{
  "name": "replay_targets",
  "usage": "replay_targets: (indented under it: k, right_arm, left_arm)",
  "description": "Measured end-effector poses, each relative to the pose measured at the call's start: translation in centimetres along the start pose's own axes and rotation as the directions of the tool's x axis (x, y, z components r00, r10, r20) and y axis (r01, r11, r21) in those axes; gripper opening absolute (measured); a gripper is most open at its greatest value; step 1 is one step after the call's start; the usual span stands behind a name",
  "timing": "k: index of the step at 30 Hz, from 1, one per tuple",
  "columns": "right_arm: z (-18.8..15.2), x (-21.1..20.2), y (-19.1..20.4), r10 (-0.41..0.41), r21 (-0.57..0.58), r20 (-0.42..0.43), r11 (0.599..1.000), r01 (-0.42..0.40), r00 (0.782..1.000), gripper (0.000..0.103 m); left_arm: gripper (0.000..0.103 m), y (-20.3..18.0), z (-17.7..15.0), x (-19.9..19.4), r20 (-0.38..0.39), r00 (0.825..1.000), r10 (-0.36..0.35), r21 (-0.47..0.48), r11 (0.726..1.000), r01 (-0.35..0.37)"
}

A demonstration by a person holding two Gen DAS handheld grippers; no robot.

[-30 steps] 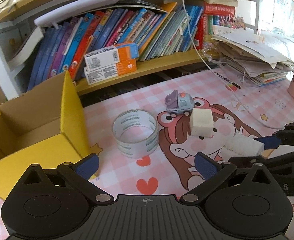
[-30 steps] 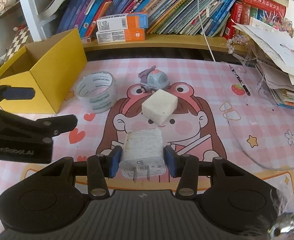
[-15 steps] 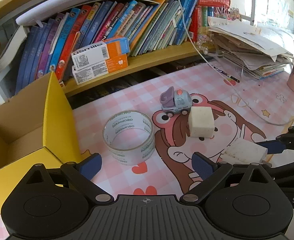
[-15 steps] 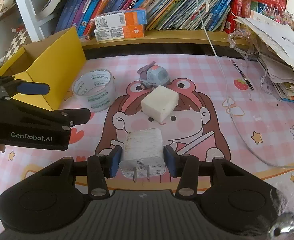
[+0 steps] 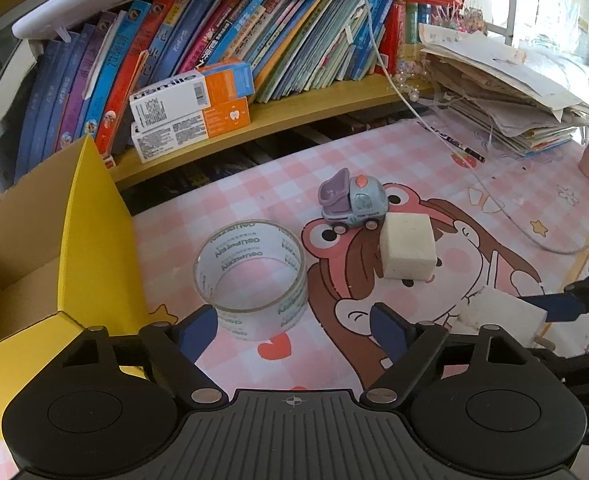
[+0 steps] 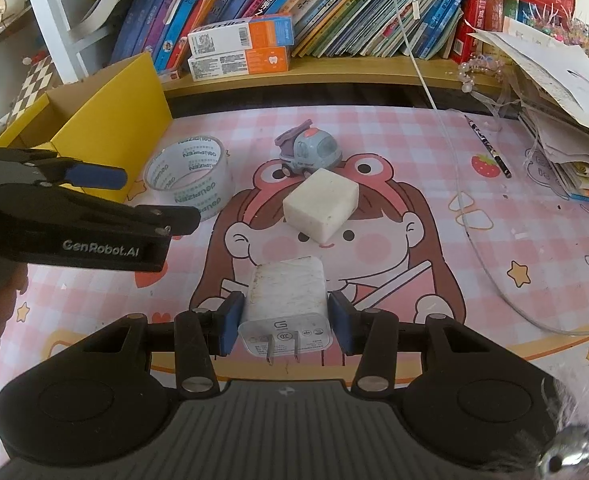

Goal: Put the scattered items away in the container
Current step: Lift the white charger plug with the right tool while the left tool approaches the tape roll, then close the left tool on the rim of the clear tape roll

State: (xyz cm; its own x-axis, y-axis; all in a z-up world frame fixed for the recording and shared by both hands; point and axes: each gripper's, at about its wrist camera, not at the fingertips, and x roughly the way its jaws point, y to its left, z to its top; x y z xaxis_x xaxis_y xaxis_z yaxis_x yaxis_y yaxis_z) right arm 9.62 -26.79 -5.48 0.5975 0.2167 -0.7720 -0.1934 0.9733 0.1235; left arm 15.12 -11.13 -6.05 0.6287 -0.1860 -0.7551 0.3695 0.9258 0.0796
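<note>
My right tongs point(image 6: 285, 322) clamp a scuffed white plug-in wall charger point(image 6: 284, 304) by its sides, its two metal prongs pointing back toward me, above the pink checked cartoon desk mat point(image 6: 414, 184). My left tongs point(image 5: 293, 326) stand wide with nothing between the blue pads, just short of the clear roll of packing tape point(image 5: 251, 276), which stands on the mat beside the open yellow cardboard box point(image 5: 94, 248). Beyond the tape, a small grey-and-purple toy truck point(image 5: 352, 202) sits touching an off-white foam block point(image 5: 408, 250). The box is at the mat's left edge, below the wooden shelf of books point(image 5: 254, 40).
</note>
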Motion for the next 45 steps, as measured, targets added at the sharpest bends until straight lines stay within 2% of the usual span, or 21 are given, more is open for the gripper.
replay_targets:
  k: [3, 11, 18, 21, 29, 35, 41, 45]
  right_arm:
    - [-0.1, 0.0, 0.0, 0.0, 0.002, -0.001, 1.0, 0.0, 1.0, 0.044]
    - [-0.1, 0.0, 0.0, 0.003, 0.001, 0.001, 1.0, -0.003, 1.0, 0.044]
    - [-0.1, 0.1, -0.1, 0.003, 0.002, -0.002, 1.0, -0.003, 1.0, 0.044]
    - [-0.1, 0.1, -0.1, 0.004, 0.002, 0.0, 1.0, -0.004, 1.0, 0.044]
    - [-0.2, 0.2, 0.0, 0.007, -0.001, -0.003, 1.0, -0.007, 1.0, 0.044]
    - [-0.3, 0.2, -0.1, 0.005, 0.001, -0.005, 1.0, -0.005, 1.0, 0.044]
    - [-0.3, 0.1, 0.0, 0.003, 0.0, -0.002, 1.0, -0.003, 1.0, 0.044]
    - [-0.2, -0.1, 0.0, 0.0, -0.001, 0.004, 1.0, 0.0, 1.0, 0.044]
  left_arm:
    - [0.075, 0.1, 0.1, 0.3, -0.005, 1.0, -0.01, -0.009, 1.0, 0.01]
    - [0.063, -0.4, 0.9, 1.2, -0.004, 0.999, -0.033, 0.003, 0.999, 0.033]
    - [0.049, -0.7, 1.5, 2.7, -0.02, 1.0, -0.017, 0.03, 0.999, 0.018]
    - [0.049, -0.6, 1.7, 3.3, -0.031, 1.0, -0.005, 0.04, 0.999, 0.006]
    - [0.038, -0.8, 1.6, 4.5, -0.062, 0.998, 0.008, 0.068, 0.998, -0.004]
    - [0.028, -0.6, 1.6, 5.2, -0.08, 0.997, 0.004, 0.062, 0.998, 0.001]
    - [0.007, -0.2, 1.2, 5.5, -0.089, 0.996, -0.019, 0.027, 0.999, 0.021]
    - [0.006, -0.1, 1.0, 4.7, -0.08, 0.996, -0.047, 0.007, 0.999, 0.048]
